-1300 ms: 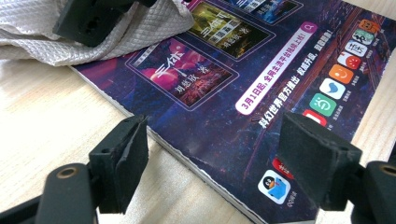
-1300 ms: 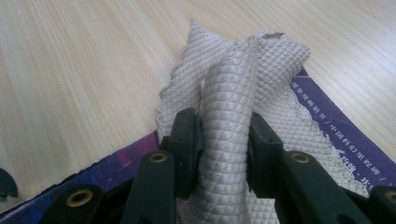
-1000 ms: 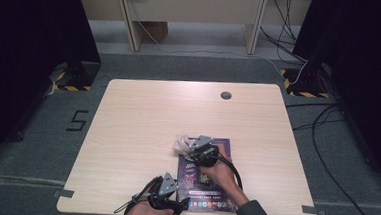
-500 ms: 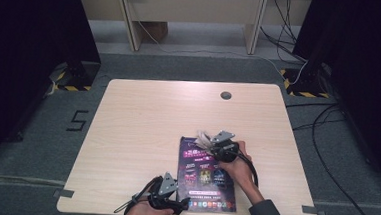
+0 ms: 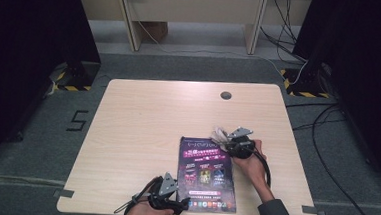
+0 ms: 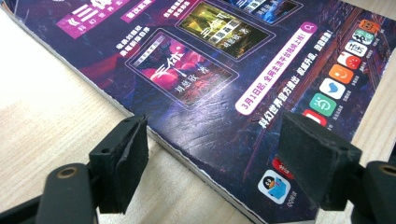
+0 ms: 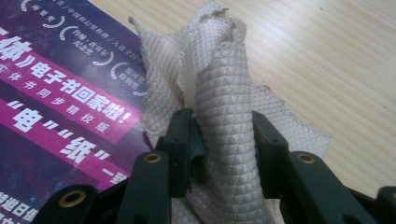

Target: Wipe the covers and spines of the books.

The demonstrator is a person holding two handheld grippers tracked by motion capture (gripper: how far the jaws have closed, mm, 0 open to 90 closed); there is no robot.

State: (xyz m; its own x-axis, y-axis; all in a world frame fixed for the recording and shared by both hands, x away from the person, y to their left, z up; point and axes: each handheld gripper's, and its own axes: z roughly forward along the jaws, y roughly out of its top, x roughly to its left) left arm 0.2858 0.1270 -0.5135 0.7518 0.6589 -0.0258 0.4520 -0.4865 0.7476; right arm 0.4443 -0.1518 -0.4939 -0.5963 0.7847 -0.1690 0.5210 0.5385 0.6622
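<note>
cloth (image 7: 224, 116) pinched in right gripper (image 7: 222, 140), over magazine (image 7: 60, 102) corner

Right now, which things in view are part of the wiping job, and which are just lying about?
In the job:
- cloth, pinched in the right gripper
- magazine, flat on the table
- left gripper, jaws open at the magazine's near corner

Lying about:
- cardboard box on the floor
- cables on the floor
</note>
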